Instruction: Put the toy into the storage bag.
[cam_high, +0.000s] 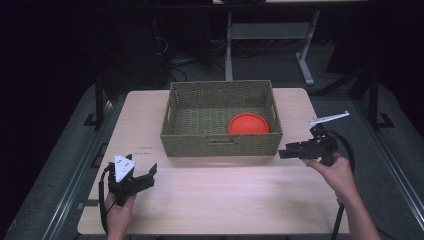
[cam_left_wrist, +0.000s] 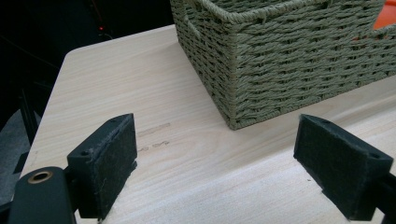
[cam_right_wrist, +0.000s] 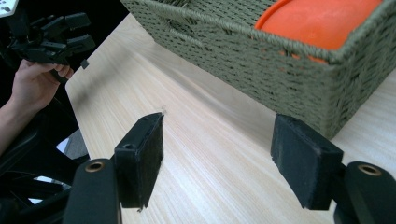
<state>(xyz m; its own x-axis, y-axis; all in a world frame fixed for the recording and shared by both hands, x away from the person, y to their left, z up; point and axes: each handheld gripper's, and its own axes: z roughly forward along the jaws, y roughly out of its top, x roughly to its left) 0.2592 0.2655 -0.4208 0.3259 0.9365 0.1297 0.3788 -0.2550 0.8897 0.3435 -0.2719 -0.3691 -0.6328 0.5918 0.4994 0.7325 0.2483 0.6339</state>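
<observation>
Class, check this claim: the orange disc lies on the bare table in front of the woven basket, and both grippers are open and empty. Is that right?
Not quite. The orange disc lies inside the woven basket, at its right end, as the high view shows. The rest holds: the left gripper and right gripper are both open and empty.

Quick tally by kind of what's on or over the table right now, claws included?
Woven basket: 1
Orange bowl, inside the basket: 1
Claws, left and right, both open: 2
Total: 4
</observation>
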